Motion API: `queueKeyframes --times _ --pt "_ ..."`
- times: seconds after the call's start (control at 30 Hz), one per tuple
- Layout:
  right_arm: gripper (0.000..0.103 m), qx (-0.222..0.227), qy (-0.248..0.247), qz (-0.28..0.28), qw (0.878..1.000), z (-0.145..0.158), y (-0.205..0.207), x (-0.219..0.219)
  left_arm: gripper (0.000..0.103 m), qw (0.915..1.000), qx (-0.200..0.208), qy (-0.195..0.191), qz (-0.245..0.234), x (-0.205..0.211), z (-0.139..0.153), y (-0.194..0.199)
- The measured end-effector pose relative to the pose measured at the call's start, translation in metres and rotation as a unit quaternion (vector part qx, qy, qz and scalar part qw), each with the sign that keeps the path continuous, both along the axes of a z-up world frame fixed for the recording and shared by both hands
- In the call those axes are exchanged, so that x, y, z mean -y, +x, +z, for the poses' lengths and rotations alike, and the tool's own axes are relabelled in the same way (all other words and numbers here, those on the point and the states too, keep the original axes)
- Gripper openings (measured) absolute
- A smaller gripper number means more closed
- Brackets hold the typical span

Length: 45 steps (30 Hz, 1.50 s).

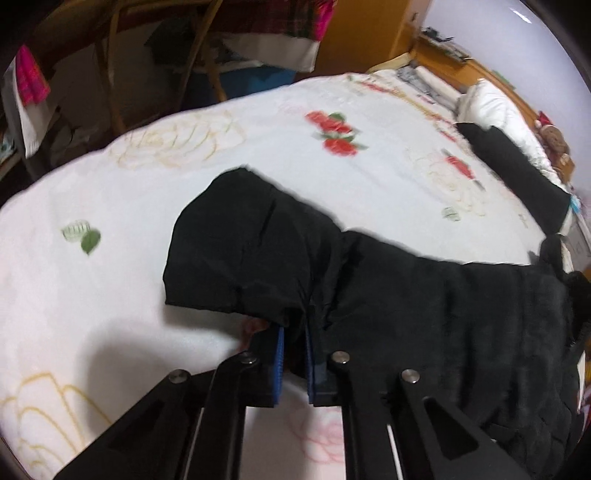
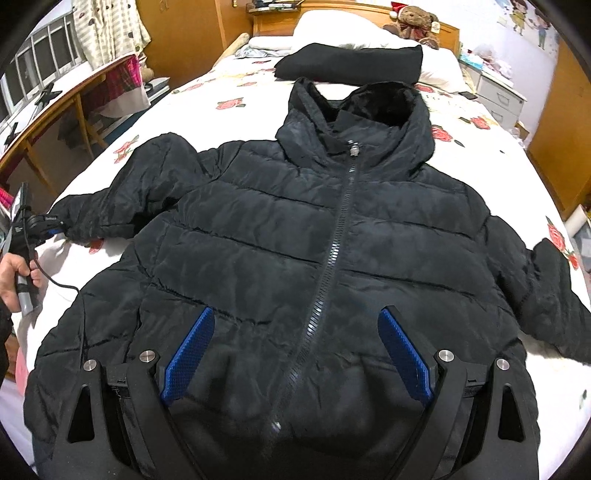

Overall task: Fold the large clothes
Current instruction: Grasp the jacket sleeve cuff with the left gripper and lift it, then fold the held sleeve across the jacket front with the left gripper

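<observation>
A black hooded puffer jacket (image 2: 258, 240) lies front up and zipped on the white floral bed (image 2: 207, 99), hood toward the headboard. My right gripper (image 2: 295, 339) is open and hovers over the jacket's lower front, one blue pad on each side of the zipper. My left gripper (image 1: 293, 332) is shut on the cuff of the jacket's sleeve (image 1: 251, 243). It also shows in the right wrist view (image 2: 51, 225) at the left edge, at the end of that sleeve (image 2: 122, 199). The other sleeve (image 2: 554, 288) lies at the right.
A folded black garment (image 2: 351, 62) lies by the white pillows (image 2: 325, 26) and a teddy bear (image 2: 417, 22) at the headboard. A wooden desk (image 2: 55, 107) stands left of the bed, white drawers (image 2: 498, 92) right. The bed's left edge (image 1: 110, 147) borders chair legs.
</observation>
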State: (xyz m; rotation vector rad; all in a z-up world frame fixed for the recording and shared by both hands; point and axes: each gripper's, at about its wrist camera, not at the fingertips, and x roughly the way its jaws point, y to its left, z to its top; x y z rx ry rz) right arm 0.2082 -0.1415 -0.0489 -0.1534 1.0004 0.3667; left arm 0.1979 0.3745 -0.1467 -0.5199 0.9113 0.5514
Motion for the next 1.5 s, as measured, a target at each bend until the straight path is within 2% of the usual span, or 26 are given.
queueKeyframes --times 0.17,0.33,0.53,0.7,0.87,1.03,1.27,1.5 --pt "0.091 0.008 0.005 -0.02 1.0 0.018 -0.016 0.022 0.008 0.9983 0.035 0.027 -0.038 0.022 0.052 -0.002" --pt "0.091 0.021 0.01 -0.037 0.999 0.034 -0.031 0.041 0.008 0.9927 0.071 0.044 -0.087 0.058 0.103 -0.001" --pt "0.091 0.036 0.013 -0.061 0.997 0.048 -0.042 0.068 0.008 0.9812 0.099 0.065 -0.152 0.117 0.151 0.002" --pt "0.091 0.048 0.014 -0.075 0.996 0.055 -0.049 0.092 0.008 0.9691 0.113 0.076 -0.206 0.168 0.17 0.004" --pt "0.091 0.053 0.024 -0.095 0.994 0.058 -0.053 0.115 0.008 0.956 0.119 0.071 -0.259 0.219 0.172 0.007" --pt "0.091 0.05 0.034 -0.11 0.992 0.054 -0.052 0.133 0.008 0.9423 0.121 0.05 -0.308 0.264 0.166 0.015" --pt "0.091 0.041 0.047 -0.13 0.99 0.043 -0.048 0.154 0.008 0.923 0.111 0.012 -0.368 0.333 0.141 0.033" --pt "0.091 0.025 0.053 -0.147 0.987 0.03 -0.041 0.168 0.008 0.9023 0.079 -0.018 -0.424 0.397 0.103 0.047"
